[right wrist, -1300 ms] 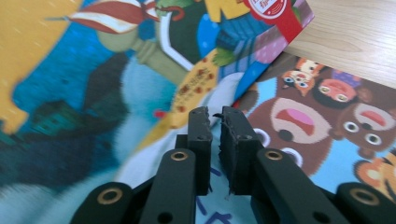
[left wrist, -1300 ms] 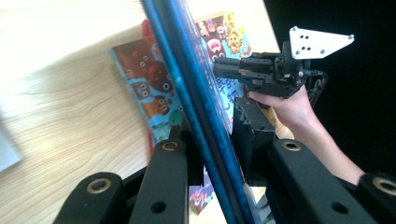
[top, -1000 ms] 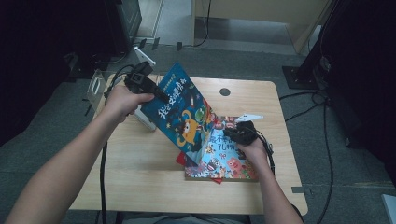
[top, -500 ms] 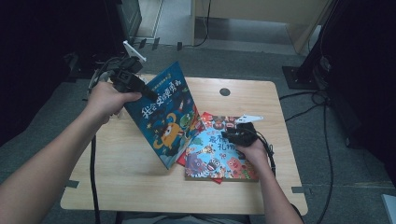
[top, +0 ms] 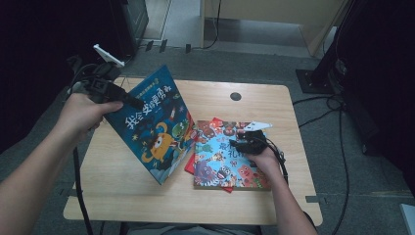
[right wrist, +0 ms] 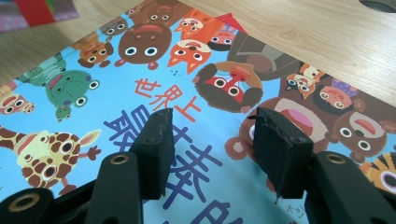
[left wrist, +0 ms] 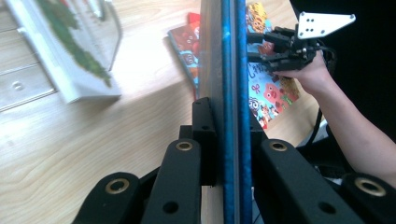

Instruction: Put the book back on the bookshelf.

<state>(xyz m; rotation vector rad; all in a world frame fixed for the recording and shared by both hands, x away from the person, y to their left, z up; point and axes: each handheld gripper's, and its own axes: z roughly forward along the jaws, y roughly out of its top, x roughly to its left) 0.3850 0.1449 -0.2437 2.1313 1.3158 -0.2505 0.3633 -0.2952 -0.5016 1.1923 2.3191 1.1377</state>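
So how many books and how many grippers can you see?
Books: 4 (blue book, animal book, red book, white book)
Grippers: 2 (left gripper, right gripper)
Total: 6

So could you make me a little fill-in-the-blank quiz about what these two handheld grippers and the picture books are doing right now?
1. The left gripper is shut on the edge of the ____ picture book, held tilted above the table.
2. The right gripper has its jaws ____, over the animal-cover picture book.
3. The animal-cover picture book lies flat on a ____ book whose corner sticks out beneath it.

Missing words: blue; open; red
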